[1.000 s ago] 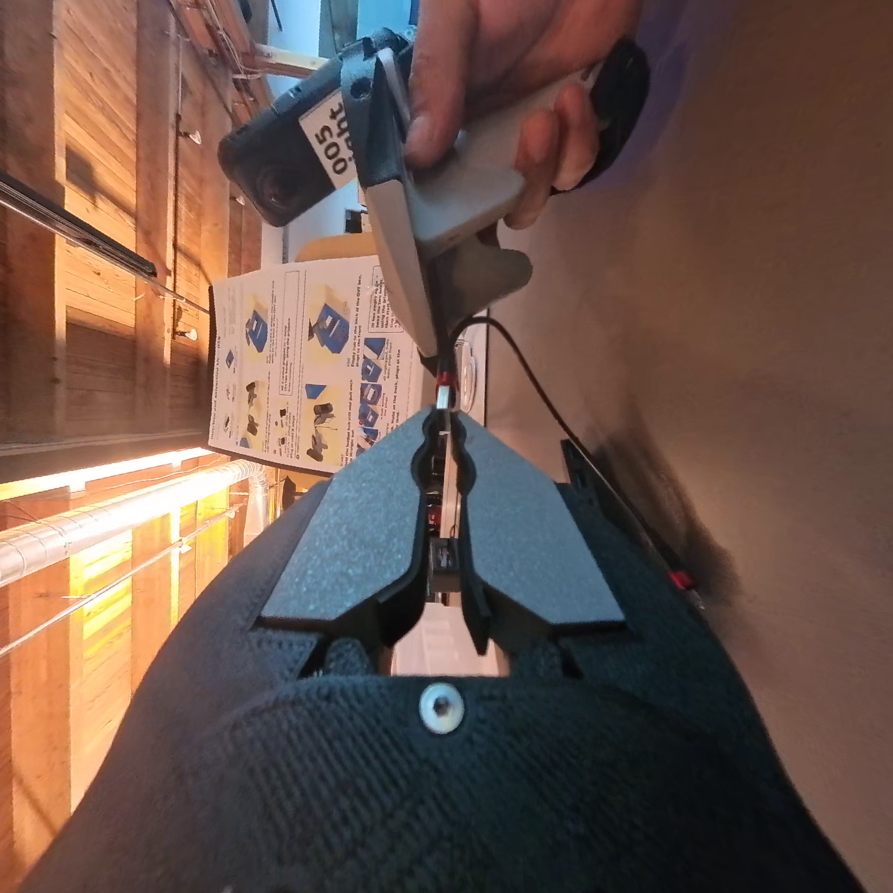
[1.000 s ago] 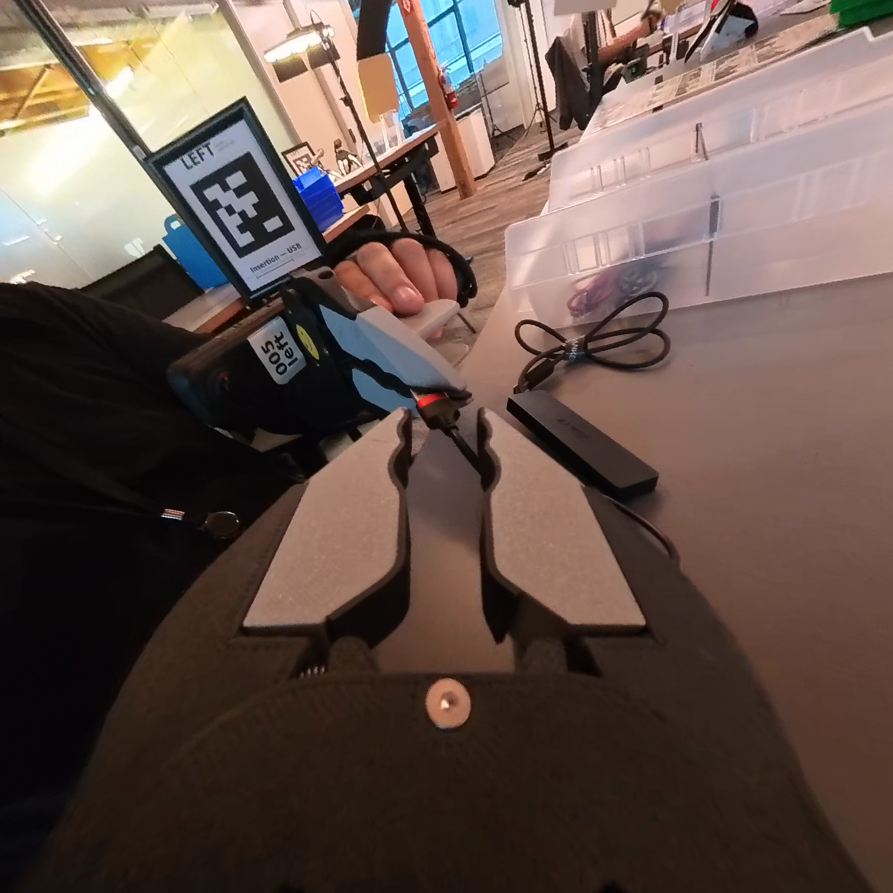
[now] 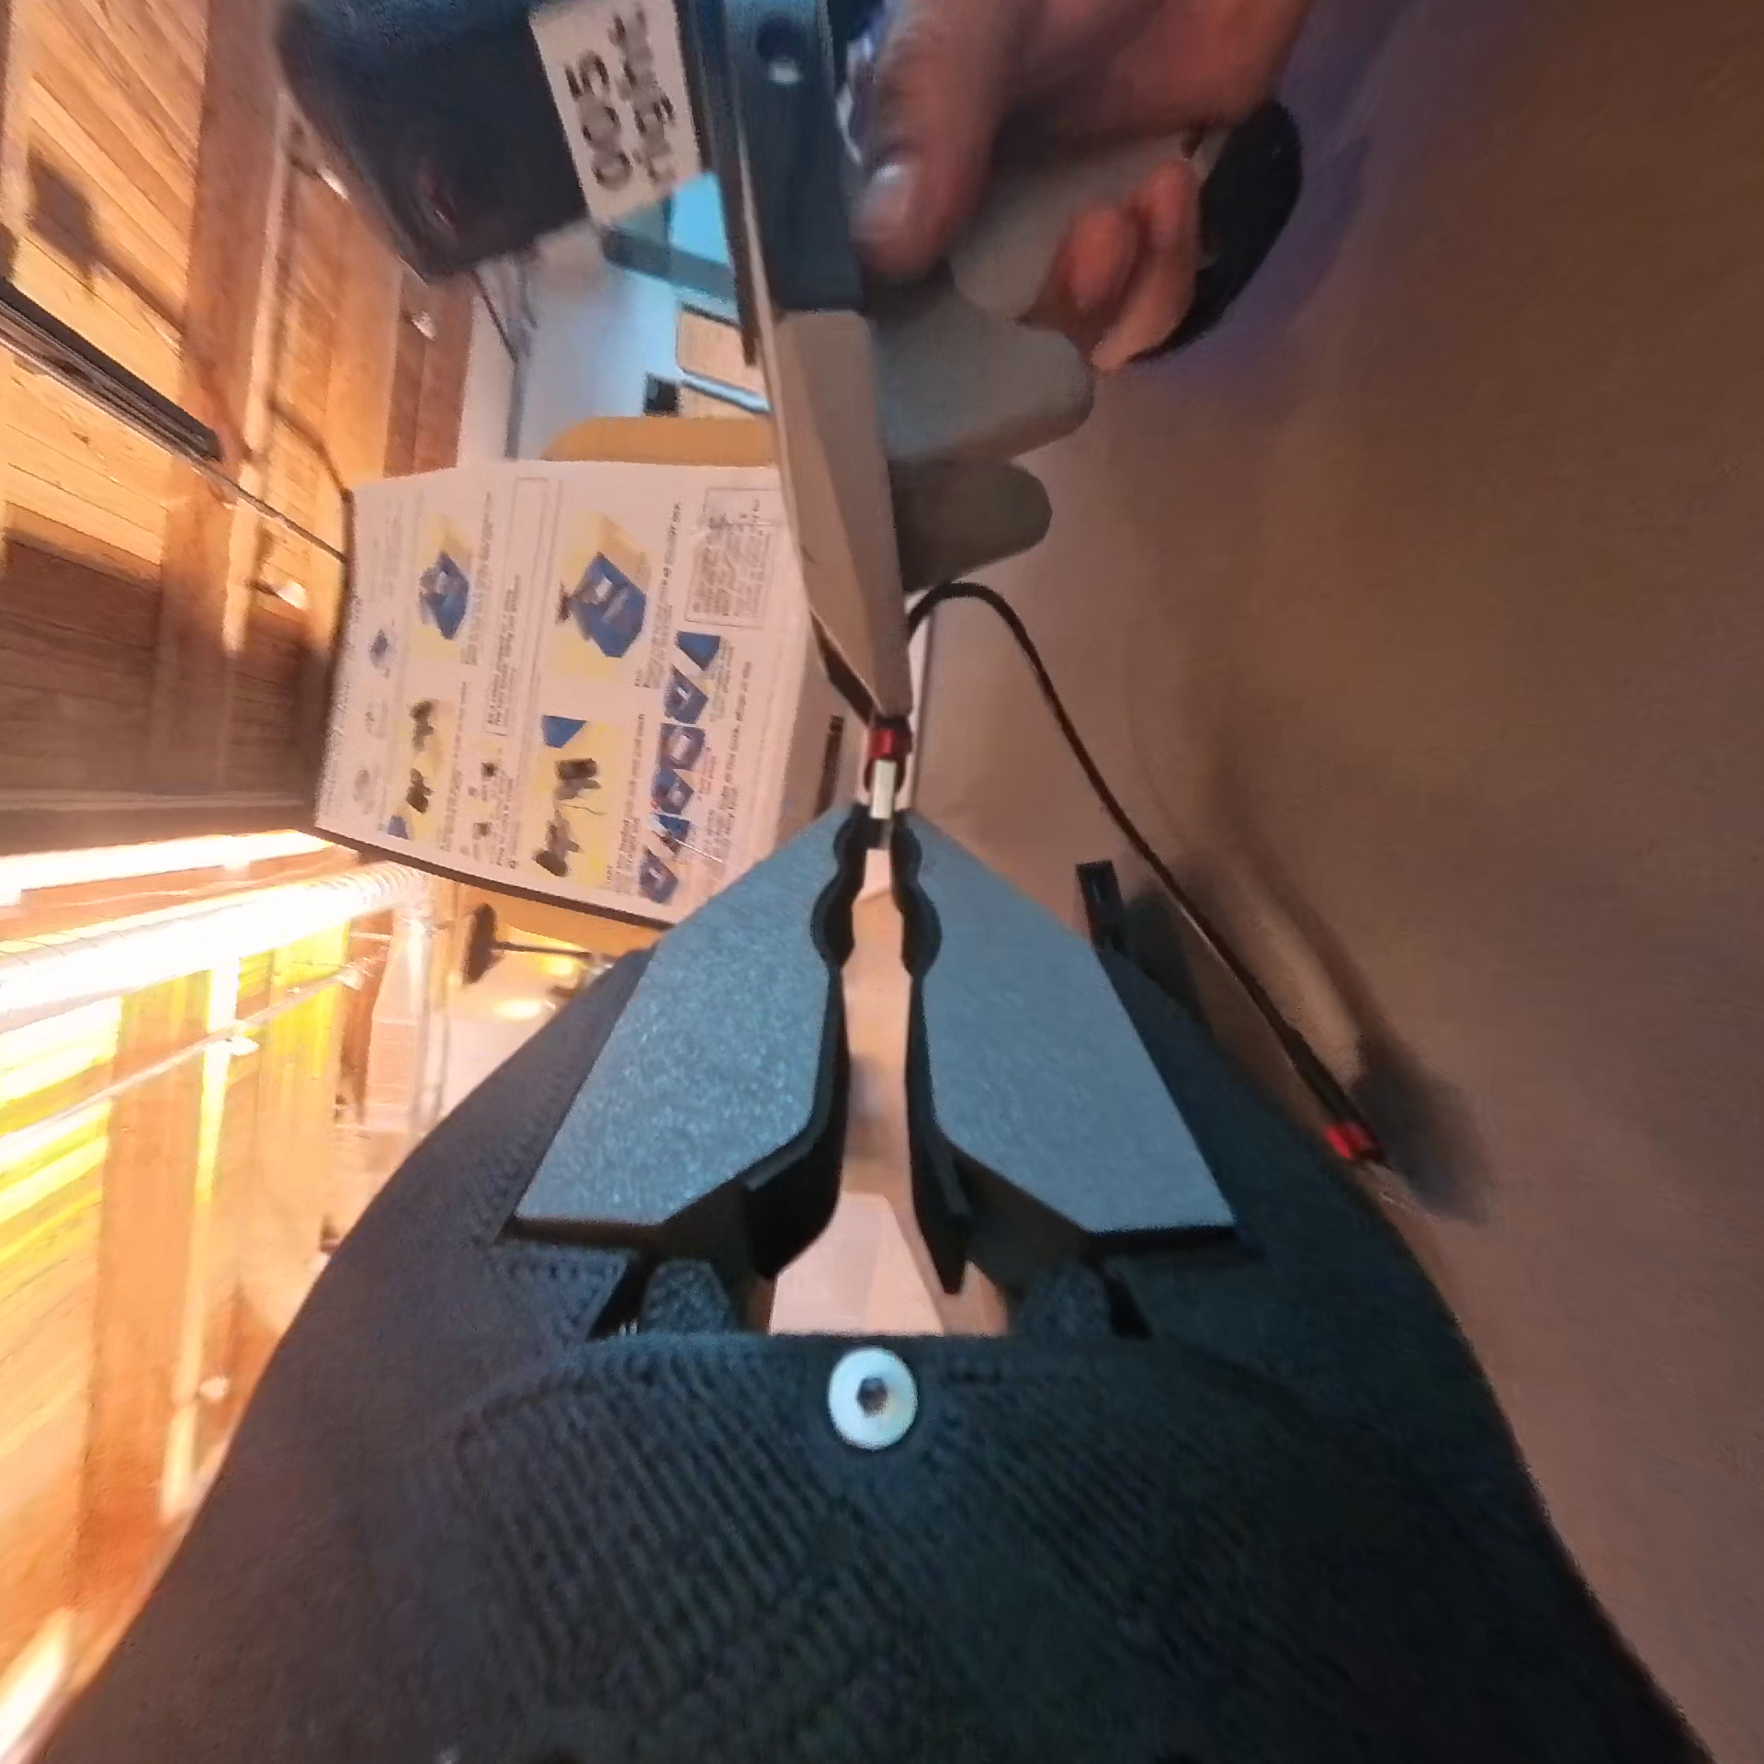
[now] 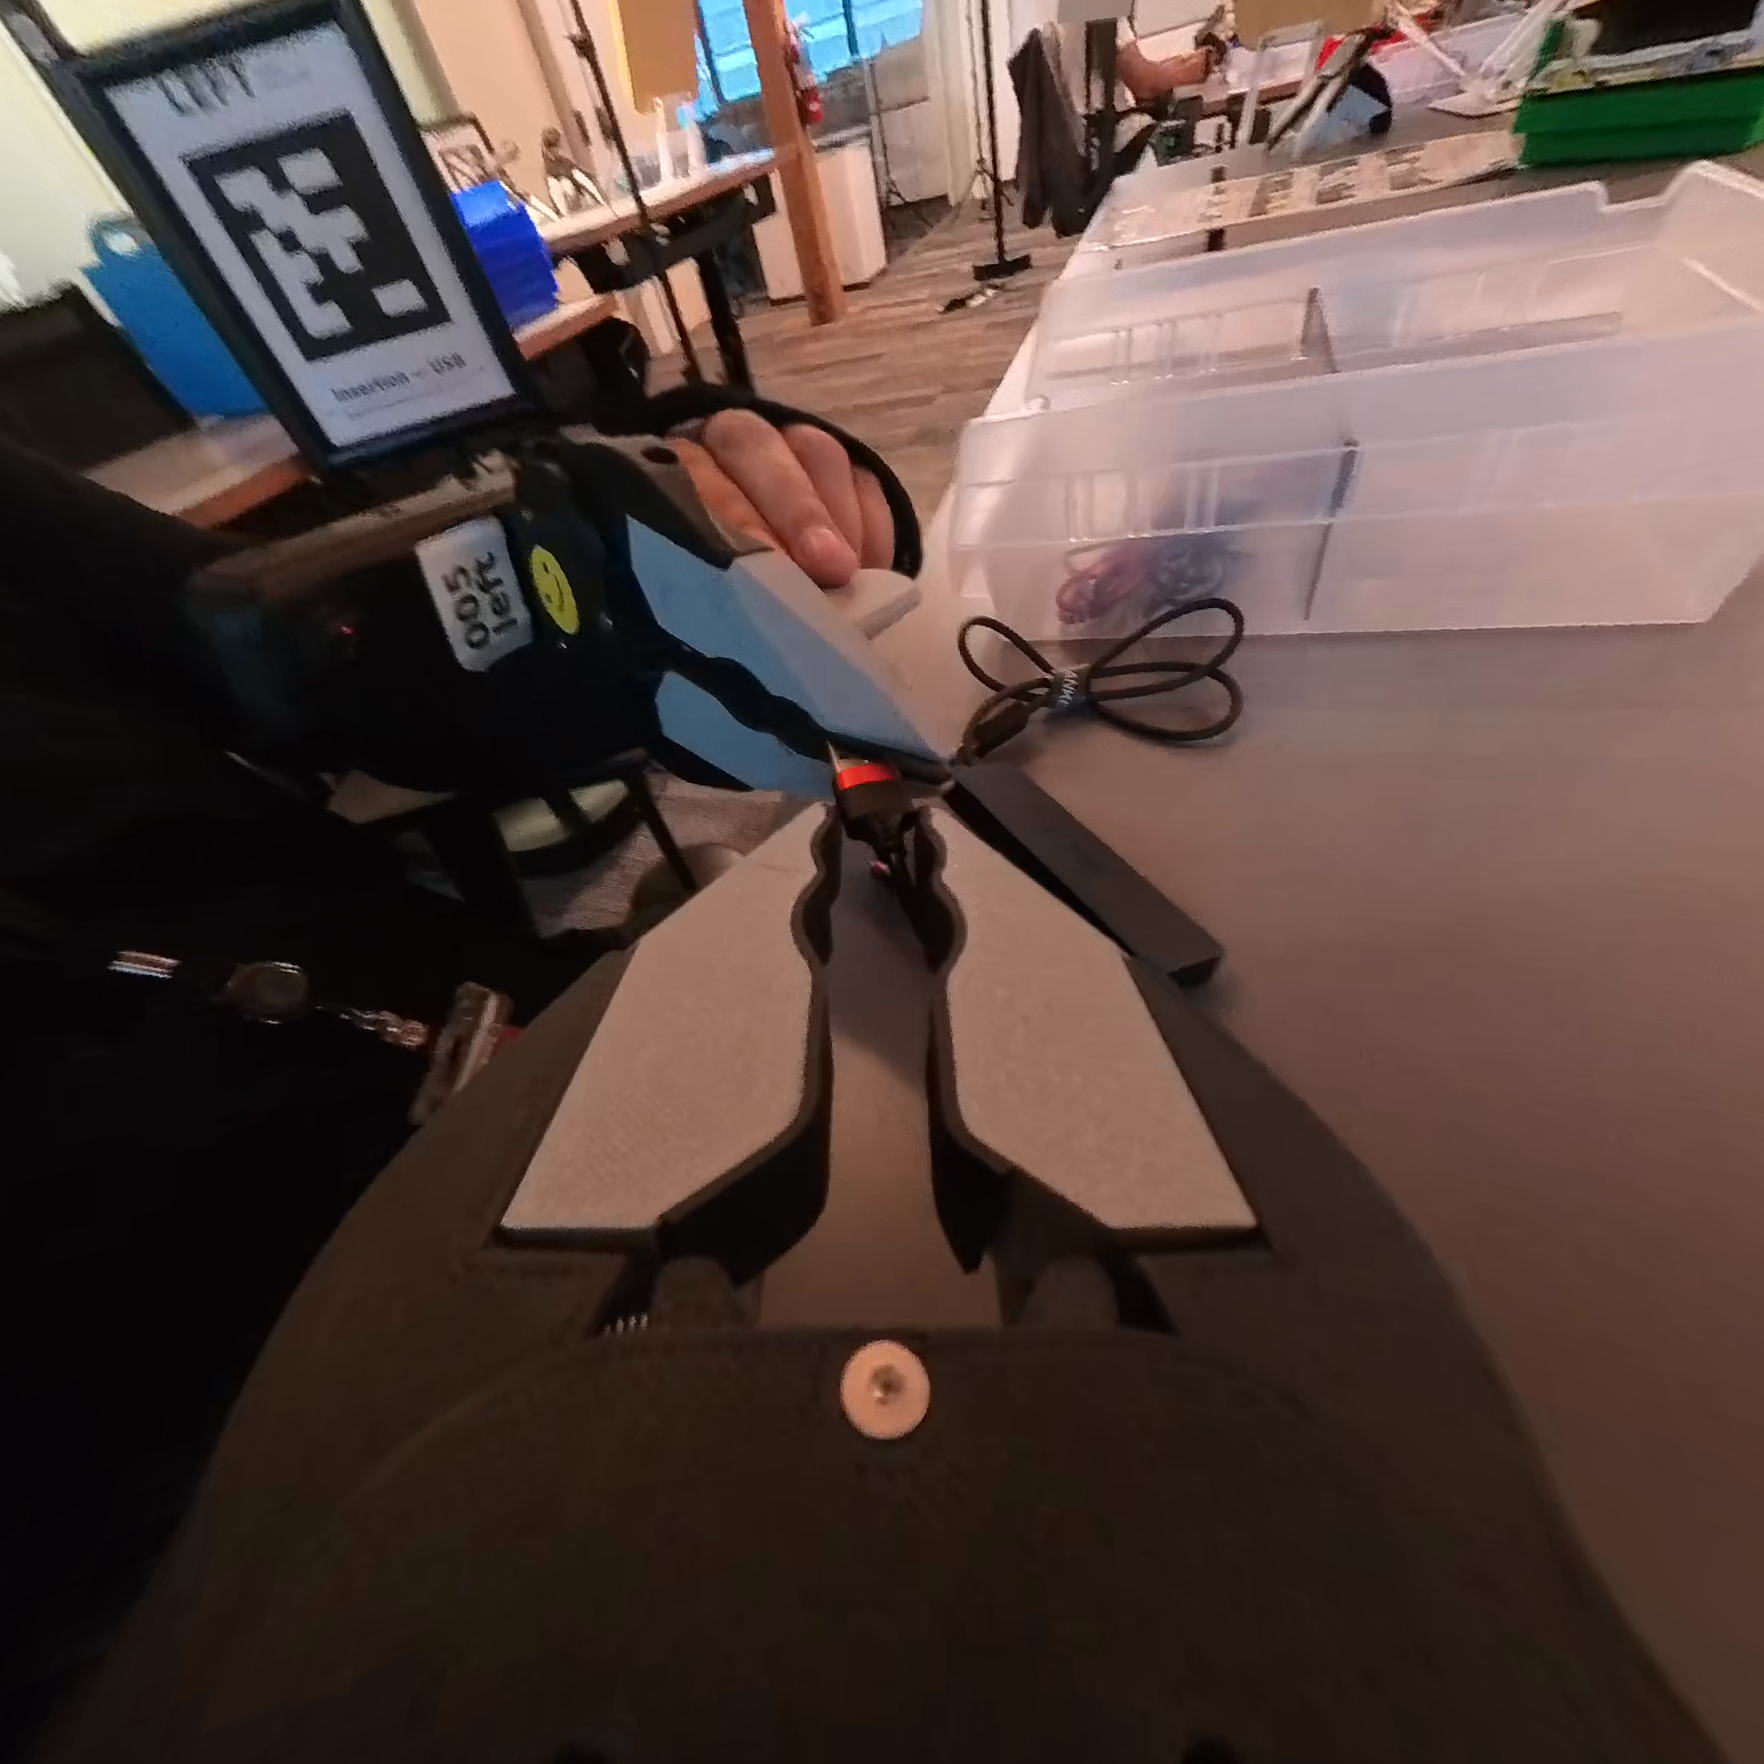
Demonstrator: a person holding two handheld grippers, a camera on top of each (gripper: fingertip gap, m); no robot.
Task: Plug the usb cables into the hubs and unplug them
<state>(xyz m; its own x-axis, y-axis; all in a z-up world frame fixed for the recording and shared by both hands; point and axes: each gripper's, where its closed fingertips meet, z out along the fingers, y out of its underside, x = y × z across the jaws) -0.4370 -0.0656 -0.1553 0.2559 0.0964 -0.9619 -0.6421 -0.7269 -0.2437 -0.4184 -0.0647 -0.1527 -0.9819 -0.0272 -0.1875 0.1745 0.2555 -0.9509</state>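
Two grippers meet tip to tip over a USB plug, above a grey table (image 4: pixel 1432 1050).

Right gripper (image 4: pixel 873 840): jaws clamped on the black cable (image 4: pixel 897 873) just behind the plug (image 4: pixel 864 775) w/ red band. Left gripper (image 3: pixel 873 829): jaws nearly together at the plug's metal end; can't tell if they grip. Black hub (image 4: pixel 1079 864) lies just beyond on the table, then a coiled cable (image 4: pixel 1107 682), clear bins (image 4: pixel 1384 496) farther back.

A framed marker sign (image 4: pixel 286 239) stands at the far left of the grey table (image 4: pixel 1480 955). Clear plastic bins (image 4: pixel 1384 458) sit in a row along its far side. A printed instruction sheet (image 3: pixel 563 687) stands upright beyond the table's edge.
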